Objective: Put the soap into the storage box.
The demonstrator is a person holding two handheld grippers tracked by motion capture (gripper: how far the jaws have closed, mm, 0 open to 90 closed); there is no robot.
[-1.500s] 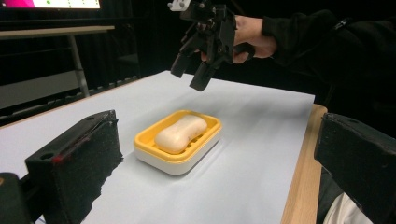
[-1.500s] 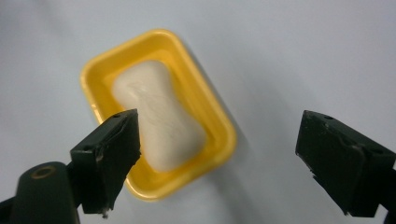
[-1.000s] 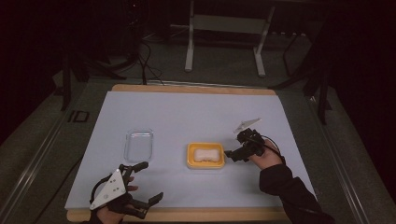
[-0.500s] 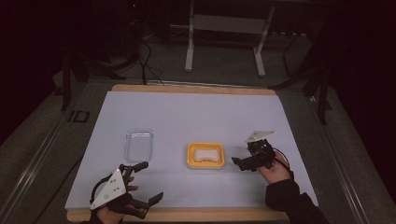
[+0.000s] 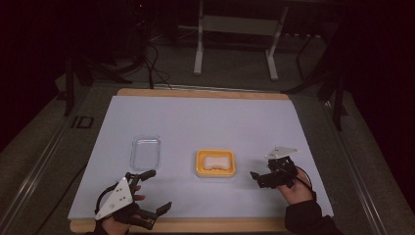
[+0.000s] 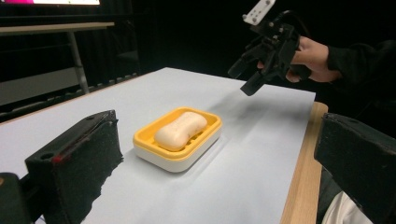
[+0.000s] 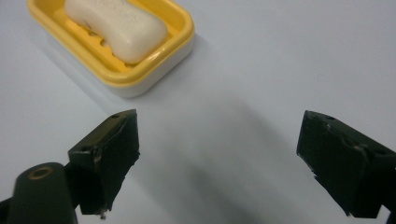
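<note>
From where I stand, the white soap bar (image 5: 215,162) lies in its yellow soap dish (image 5: 215,172) near the middle of the table (image 5: 205,117), toward the near edge. The right gripper (image 5: 260,178) hangs just beside the dish with its jaws spread wide and empty, and the left gripper (image 5: 152,192), at the near left corner, is also gaping and holding nothing. If either closes on the bar, I'd worry the slick soap squirts out or the light dish slides, though nothing blocks the way; the clear lid (image 5: 146,152) lies apart to the left.
</note>
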